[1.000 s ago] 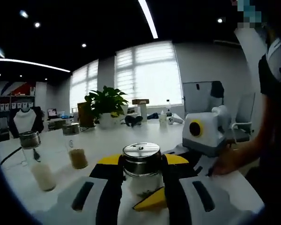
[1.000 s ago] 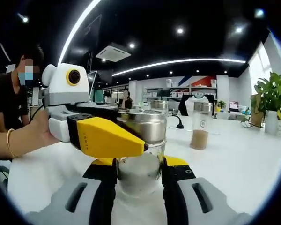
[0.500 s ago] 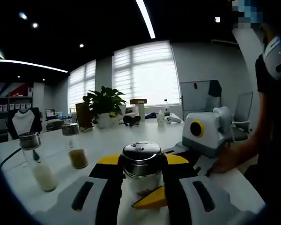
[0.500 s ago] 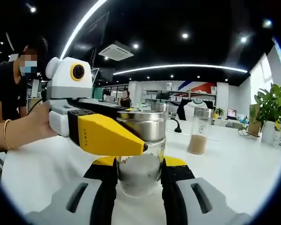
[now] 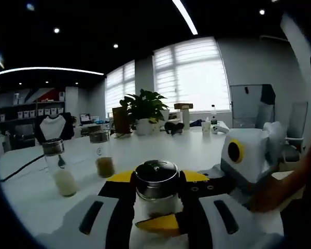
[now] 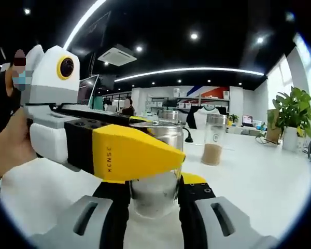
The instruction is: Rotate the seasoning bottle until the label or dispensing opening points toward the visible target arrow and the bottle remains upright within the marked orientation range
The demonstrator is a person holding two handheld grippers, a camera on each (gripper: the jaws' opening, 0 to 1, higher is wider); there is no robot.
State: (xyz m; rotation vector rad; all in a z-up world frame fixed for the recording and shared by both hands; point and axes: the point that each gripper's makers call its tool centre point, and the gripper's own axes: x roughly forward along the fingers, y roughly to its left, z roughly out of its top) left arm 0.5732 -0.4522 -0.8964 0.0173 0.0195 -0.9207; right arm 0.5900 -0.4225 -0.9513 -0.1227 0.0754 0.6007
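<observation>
Where the two pairs of jaws meet, seasoning bottle (image 5: pixel 156 193) stands upright on white table (image 5: pixel 160 150), clasped from both sides.

- Left gripper (image 5: pixel 156 205): black jaws w/ yellow tips pressed to bottle's glass sides, grasping it. In right gripper view it (image 6: pixel 180 162) enters from left, yellow jaw laid across bottle's front.
- Right gripper (image 6: pixel 154 196): jaws tight on bottle's lower glass body. In left gripper view its white body (image 5: pixel 248 158) sits at right, a hand (image 5: pixel 269 193) on it.
- Bottle (image 6: pixel 156 176): clear glass, shiny steel cap, pale granules in base. Label/opening direction: cannot tell.
- Table, mid: two glass jars w/ metal lids — white contents (image 5: pixel 60 167), brown contents (image 5: pixel 102 154).
- Far: potted plant (image 5: pixel 143 110), water bottle (image 5: pixel 213 118), blinded windows (image 5: pixel 193 77), whiteboard (image 5: pixel 251 106), shelves (image 5: pixel 28 114), black ceiling w/ strip lights (image 5: pixel 185 16).
</observation>
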